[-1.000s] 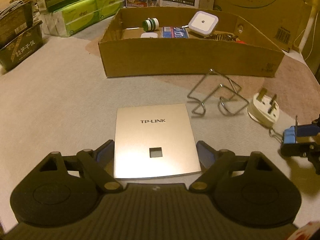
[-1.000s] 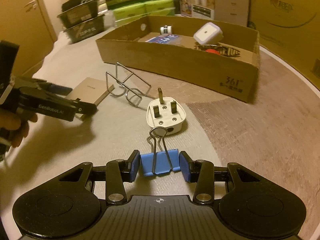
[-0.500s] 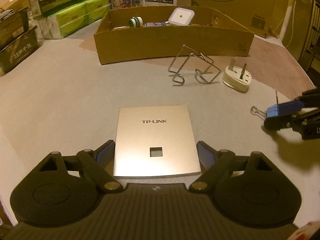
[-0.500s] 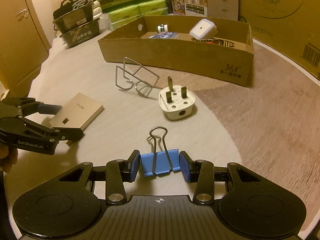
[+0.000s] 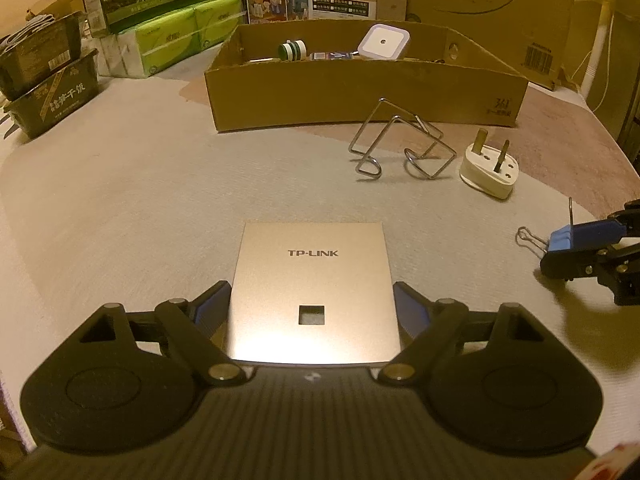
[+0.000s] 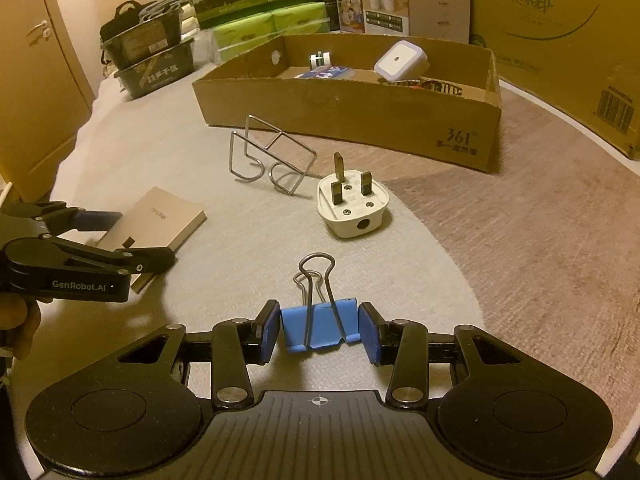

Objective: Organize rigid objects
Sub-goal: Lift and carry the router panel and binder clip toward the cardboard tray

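Both our hands have pulled back from the cardboard box (image 5: 360, 96) over the last second, so the wire stand (image 5: 400, 140) and the white plug (image 5: 490, 168) now sit farther up in the left wrist view, and the plug no longer touches the clip's wire handles in the right wrist view.

Our left gripper (image 5: 312, 304) grips the gold TP-LINK panel (image 5: 312, 280), blue pads pressed against its two side edges, logo facing up. In the right wrist view the same gripper (image 6: 132, 240) shows at nine o'clock with the panel (image 6: 160, 220) between its fingers, a bit of the hand visible behind it.

Our right gripper (image 6: 320, 328) pinches the blue binder clip (image 6: 316, 326) by its ends, silver handles pointing toward twelve o'clock. From the left wrist camera that gripper (image 5: 560, 244) sits at three o'clock, clip (image 5: 560, 238) in its grip.

Ahead at twelve o'clock the box already holds a white square night light (image 6: 400, 62), a green-and-white roll (image 5: 293, 49) and a blue pack (image 6: 328, 72). On the grey mat (image 5: 140, 200), the stand and plug lie just beside each other, between us and the box.
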Available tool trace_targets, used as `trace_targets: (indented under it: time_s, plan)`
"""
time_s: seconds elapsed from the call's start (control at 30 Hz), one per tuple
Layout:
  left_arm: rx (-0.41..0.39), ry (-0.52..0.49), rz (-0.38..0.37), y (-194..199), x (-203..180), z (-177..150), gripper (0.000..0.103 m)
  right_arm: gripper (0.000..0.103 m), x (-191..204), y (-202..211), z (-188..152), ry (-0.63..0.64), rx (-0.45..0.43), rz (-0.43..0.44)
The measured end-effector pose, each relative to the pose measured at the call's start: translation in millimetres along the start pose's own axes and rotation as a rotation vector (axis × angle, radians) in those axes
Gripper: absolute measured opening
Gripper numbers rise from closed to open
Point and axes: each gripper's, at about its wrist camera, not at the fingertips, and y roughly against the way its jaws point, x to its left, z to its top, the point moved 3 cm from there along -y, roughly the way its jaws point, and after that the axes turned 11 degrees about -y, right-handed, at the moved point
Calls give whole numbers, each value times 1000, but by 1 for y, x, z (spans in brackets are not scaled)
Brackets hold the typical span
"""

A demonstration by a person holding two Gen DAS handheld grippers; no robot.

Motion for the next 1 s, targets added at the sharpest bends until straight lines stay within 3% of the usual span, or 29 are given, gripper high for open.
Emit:
trace_targets:
  time_s: [1.0]
  plan:
    - [-134, -10, -43, 75, 2, 39, 84, 43, -4, 50, 23, -55, -111, -1]
